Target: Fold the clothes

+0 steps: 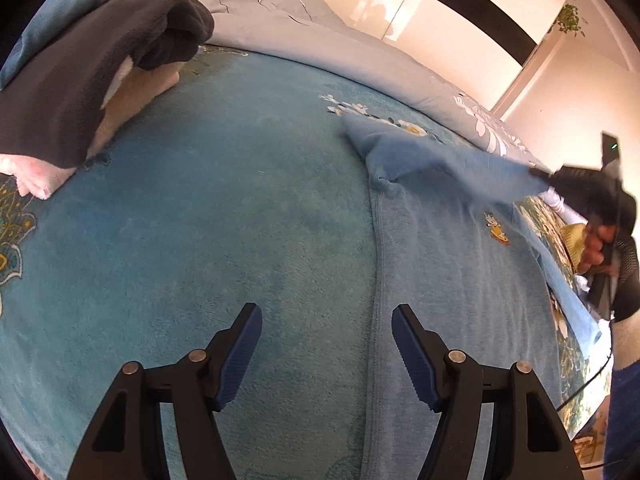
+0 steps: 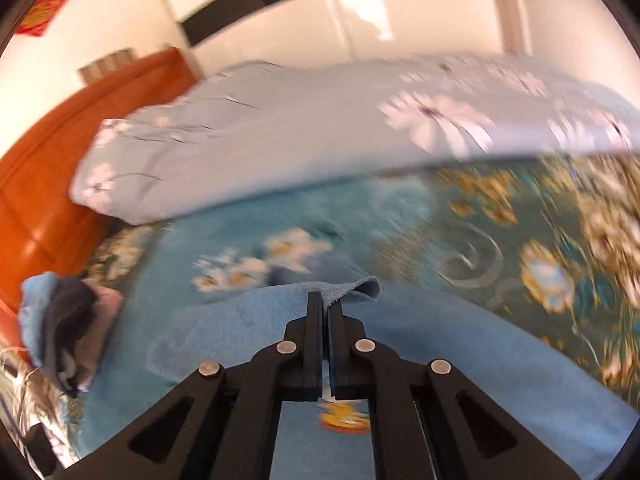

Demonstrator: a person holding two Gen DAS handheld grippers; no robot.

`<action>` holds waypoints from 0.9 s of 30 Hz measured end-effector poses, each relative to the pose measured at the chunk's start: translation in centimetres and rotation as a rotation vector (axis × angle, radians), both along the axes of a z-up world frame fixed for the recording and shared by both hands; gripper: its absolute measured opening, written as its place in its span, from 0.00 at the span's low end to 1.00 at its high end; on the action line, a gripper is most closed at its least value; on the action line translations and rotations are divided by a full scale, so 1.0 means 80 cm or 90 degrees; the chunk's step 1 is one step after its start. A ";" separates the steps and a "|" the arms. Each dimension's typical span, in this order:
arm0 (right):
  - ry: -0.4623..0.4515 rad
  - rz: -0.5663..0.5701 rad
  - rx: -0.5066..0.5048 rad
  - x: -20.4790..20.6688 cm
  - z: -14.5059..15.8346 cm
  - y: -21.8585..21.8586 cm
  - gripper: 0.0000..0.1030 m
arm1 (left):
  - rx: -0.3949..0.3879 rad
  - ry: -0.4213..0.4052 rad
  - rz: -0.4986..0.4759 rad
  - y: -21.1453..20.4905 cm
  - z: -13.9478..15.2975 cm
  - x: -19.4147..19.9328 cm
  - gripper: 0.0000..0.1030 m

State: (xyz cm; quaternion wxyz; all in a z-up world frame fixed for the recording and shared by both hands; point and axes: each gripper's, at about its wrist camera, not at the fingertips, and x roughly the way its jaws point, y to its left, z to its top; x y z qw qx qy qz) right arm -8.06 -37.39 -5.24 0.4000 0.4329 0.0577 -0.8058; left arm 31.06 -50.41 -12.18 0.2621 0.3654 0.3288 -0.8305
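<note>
A light blue garment [image 1: 460,264] with a small duck emblem [image 1: 497,231] is being spread on the teal blanket [image 1: 200,220]; its edge is being pinched by the right gripper [image 2: 325,308]. The left gripper [image 1: 326,320] is being held spread above it. Folded clothes [image 1: 88,80] are lying well apart.

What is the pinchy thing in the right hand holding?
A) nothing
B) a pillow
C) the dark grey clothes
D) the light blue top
D: the right gripper is shut on an edge of the light blue top, lifting it off the bed.
</note>
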 end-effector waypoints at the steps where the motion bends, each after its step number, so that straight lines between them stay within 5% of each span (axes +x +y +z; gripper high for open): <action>1: 0.004 -0.015 0.020 -0.009 -0.012 0.007 0.02 | -0.002 -0.003 -0.002 0.001 0.000 -0.001 0.69; 9: -0.035 -0.034 0.075 -0.035 -0.064 0.035 0.03 | -0.011 -0.021 -0.002 0.007 0.006 -0.007 0.69; 13: -0.026 -0.067 0.049 -0.033 -0.048 0.074 0.31 | -0.027 -0.025 -0.005 0.013 0.015 -0.006 0.69; 21: -0.067 -0.267 -0.046 -0.003 -0.023 0.339 0.36 | -0.037 -0.014 -0.023 0.033 0.031 -0.004 0.70; 25: -0.095 -0.453 -0.098 0.012 -0.032 0.489 0.36 | -0.027 -0.006 -0.041 0.049 0.036 -0.013 0.71; 27: -0.104 -0.462 -0.109 0.010 -0.037 0.500 0.36 | -0.020 0.002 -0.051 0.058 0.039 -0.018 0.71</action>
